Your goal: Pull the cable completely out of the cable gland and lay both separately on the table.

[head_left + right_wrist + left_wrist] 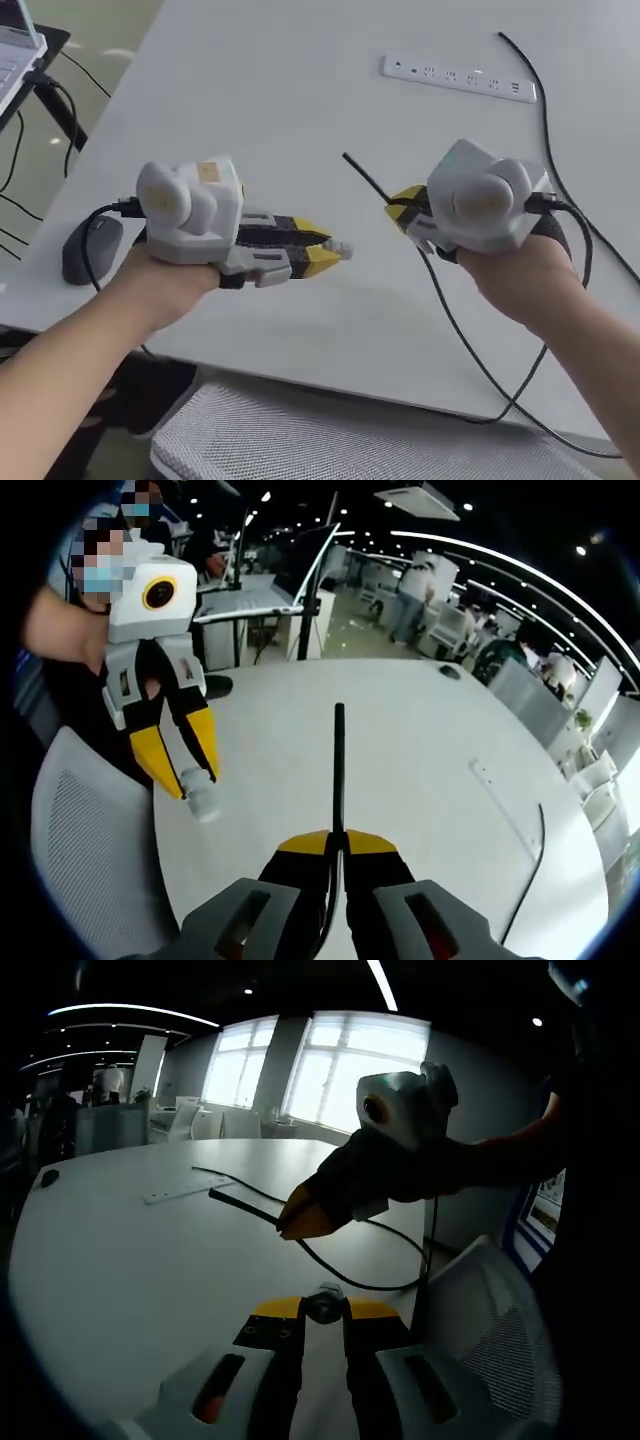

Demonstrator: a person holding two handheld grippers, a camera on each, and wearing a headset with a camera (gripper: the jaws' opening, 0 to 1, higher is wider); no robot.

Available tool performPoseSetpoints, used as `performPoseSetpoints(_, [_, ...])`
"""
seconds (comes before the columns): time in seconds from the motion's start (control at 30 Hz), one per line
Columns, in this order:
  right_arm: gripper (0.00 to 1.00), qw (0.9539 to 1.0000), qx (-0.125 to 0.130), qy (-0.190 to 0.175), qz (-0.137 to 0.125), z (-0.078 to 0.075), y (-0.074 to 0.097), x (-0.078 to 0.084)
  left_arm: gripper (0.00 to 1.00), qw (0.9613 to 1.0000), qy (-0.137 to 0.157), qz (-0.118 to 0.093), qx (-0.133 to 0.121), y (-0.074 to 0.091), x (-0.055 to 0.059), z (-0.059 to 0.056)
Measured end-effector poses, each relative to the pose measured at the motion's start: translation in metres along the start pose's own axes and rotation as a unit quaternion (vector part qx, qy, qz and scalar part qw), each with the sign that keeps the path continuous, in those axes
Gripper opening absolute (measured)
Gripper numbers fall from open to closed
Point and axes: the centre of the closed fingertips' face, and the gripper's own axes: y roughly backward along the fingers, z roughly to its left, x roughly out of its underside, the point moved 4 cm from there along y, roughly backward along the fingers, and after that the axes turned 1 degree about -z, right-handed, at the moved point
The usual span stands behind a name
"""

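Where the white office table's [260,90] near edge runs, the left gripper [330,250] pinches the cable gland [344,250] — the right gripper [403,200] pinches the cable [365,179].

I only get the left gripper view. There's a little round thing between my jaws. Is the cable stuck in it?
Observer: No. In the right gripper view the cable gland, pinched by the left hand-held gripper, is well apart from the cable.
Operator: Is the other one holding the cable properly?
Observer: Yes. The right hand-held gripper has its jaws shut on it, its end poking straight out past them.
Operator: Anything behind my gripper?
Observer: The head view shows a dark computer mouse on the table beside the hand holding it.
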Motion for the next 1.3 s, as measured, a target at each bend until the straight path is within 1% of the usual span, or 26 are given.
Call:
performPoseSetpoints(0.1, [0.0, 0.9998, -0.013, 0.011, 0.006, 0.006, -0.013, -0.003, 0.15, 1.0, 0.0, 0.002, -0.001, 0.001, 0.009, 0.003])
performPoseSetpoints(0.17, [0.0, 0.9995, -0.02, 0.019, 0.013, 0.009, -0.022, -0.003, 0.15, 1.0, 0.001, 0.003, 0.0, 0.002, 0.014, 0.005])
performPoseSetpoints(0.23, [0.0, 0.9989, -0.033, 0.03, 0.014, 0.013, -0.032, -0.004, 0.15, 1.0, 0.001, 0.006, -0.001, 0.002, 0.019, 0.006])
performPoseSetpoints(0.33, [0.0, 0.997, -0.05, 0.055, 0.02, 0.022, -0.047, -0.007, 0.15, 1.0, 0.0, 0.008, 0.0, 0.003, 0.024, 0.007])
performPoseSetpoints(0.4, [0.0, 0.9961, -0.057, 0.063, 0.023, 0.027, -0.055, -0.008, 0.15, 1.0, 0.001, 0.009, -0.001, 0.004, 0.029, 0.009])
performPoseSetpoints(0.43, [0.0, 0.9949, -0.065, 0.072, 0.028, 0.031, -0.061, -0.008, 0.15, 0.9999, 0.003, 0.01, -0.001, 0.004, 0.032, 0.01])
performPoseSetpoints(0.5, [0.0, 0.9935, -0.075, 0.079, 0.031, 0.036, -0.068, -0.006, 0.15, 0.9999, 0.004, 0.015, -0.003, 0.004, 0.04, 0.013])
performPoseSetpoints(0.57, [0.0, 0.9908, -0.09, 0.093, 0.039, 0.043, -0.078, -0.002, 0.15, 0.9998, 0.005, 0.018, -0.005, 0.003, 0.047, 0.016])
performPoseSetpoints(0.6, [0.0, 0.9894, -0.095, 0.1, 0.044, 0.045, -0.083, 0.001, 0.15, 0.9998, 0.006, 0.019, -0.005, 0.003, 0.049, 0.017])
performPoseSetpoints(0.63, [0.0, 0.9889, -0.1, 0.101, 0.045, 0.048, -0.086, 0.002, 0.15, 0.9997, 0.004, 0.022, -0.006, 0.003, 0.054, 0.019])
performPoseSetpoints(0.67, [0.0, 0.9872, -0.109, 0.105, 0.051, 0.051, -0.09, 0.004, 0.15, 0.9996, 0.002, 0.028, -0.007, 0.002, 0.058, 0.02])
performPoseSetpoints(0.7, [0.0, 0.9859, -0.112, 0.111, 0.055, 0.053, -0.092, 0.005, 0.15, 0.9993, 0.004, 0.038, -0.007, 0.001, 0.064, 0.022])
performPoseSetpoints(0.73, [0.0, 0.9849, -0.115, 0.117, 0.057, 0.055, -0.095, 0.006, 0.15, 0.9992, 0.003, 0.039, -0.008, 0.0, 0.067, 0.024])
performPoseSetpoints(0.77, [0.0, 0.9842, -0.117, 0.118, 0.059, 0.056, -0.097, 0.006, 0.15, 0.9992, 0.003, 0.04, -0.009, -0.001, 0.071, 0.026])
performPoseSetpoints(0.8, [0.0, 0.9835, -0.122, 0.119, 0.062, 0.058, -0.1, 0.007, 0.15, 0.9991, 0.004, 0.041, -0.009, -0.001, 0.073, 0.027])
performPoseSetpoints(0.83, [0.0, 0.983, -0.126, 0.118, 0.063, 0.059, -0.104, 0.009, 0.15, 0.9989, 0.007, 0.045, -0.009, -0.002, 0.079, 0.03])
performPoseSetpoints(0.9, [0.0, 0.982, -0.132, 0.117, 0.067, 0.062, -0.109, 0.013, 0.15, 0.9986, 0.011, 0.052, -0.007, -0.004, 0.085, 0.032])
performPoseSetpoints(1.0, [0.0, 0.9813, -0.138, 0.115, 0.069, 0.063, -0.115, 0.017, 0.15, 0.9982, 0.01, 0.059, -0.005, -0.008, 0.092, 0.035])
performPoseSetpoints(1.03, [0.0, 0.9811, -0.14, 0.113, 0.07, 0.064, -0.117, 0.019, 0.15, 0.9981, 0.015, 0.06, -0.004, -0.008, 0.094, 0.035])
performPoseSetpoints(1.3, [0.0, 0.9798, -0.15, 0.108, 0.077, 0.068, -0.129, 0.027, 0.15, 0.998, 0.015, 0.061, -0.003, -0.016, 0.103, 0.04])
